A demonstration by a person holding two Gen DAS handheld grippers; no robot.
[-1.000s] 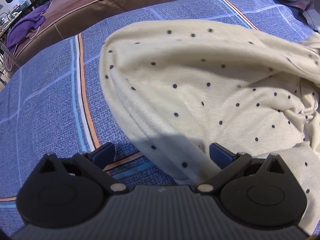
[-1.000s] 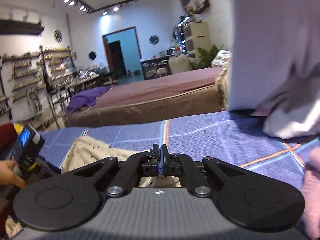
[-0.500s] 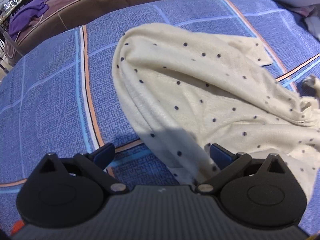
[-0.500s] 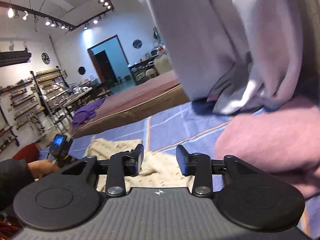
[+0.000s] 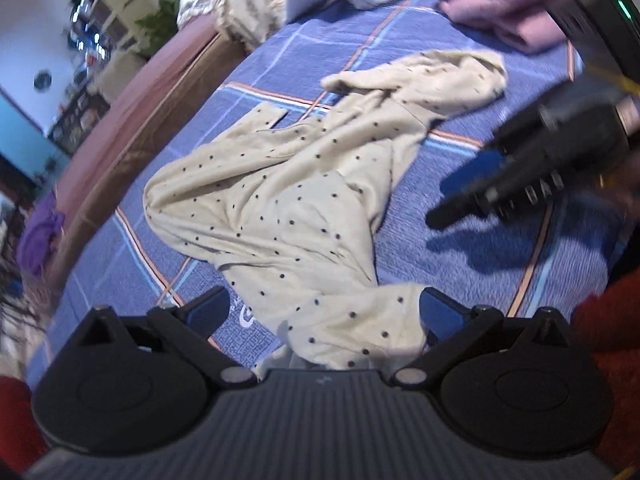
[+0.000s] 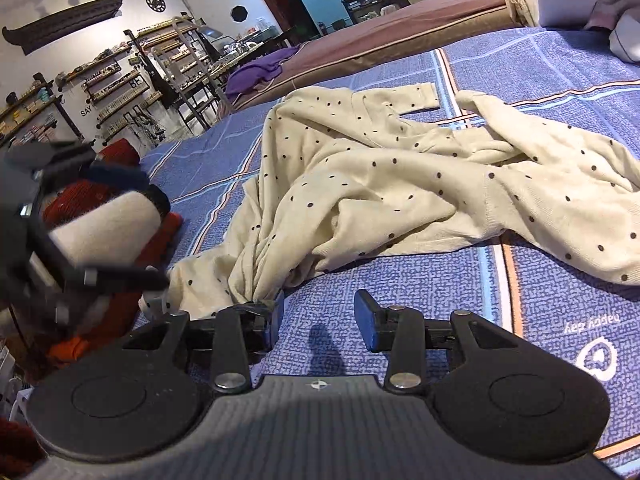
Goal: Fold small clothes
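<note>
Now that the right gripper (image 6: 319, 312) released, dotted garment (image 5: 304, 200) lies crumpled on bed (image 5: 500, 248); both jaws open, regrasp needed.

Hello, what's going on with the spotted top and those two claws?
Left gripper open, straddling cloth. Right gripper open over blanket. Spotted top crumpled, unfolded.

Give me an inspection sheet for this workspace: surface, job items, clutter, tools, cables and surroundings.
Surface: blue checked bedspread, orange and white stripes.
Job's things: cream polka-dot garment, crumpled and unfolded, one end between the left tool's fingers.
Clutter: pink cloth and white laundry at the far edge.
Grippers: left tool open around the garment; right tool open, over bare bedspread.
Cables: nothing seen.
Surroundings: brown bed with purple cloth, wall shelves.
</note>
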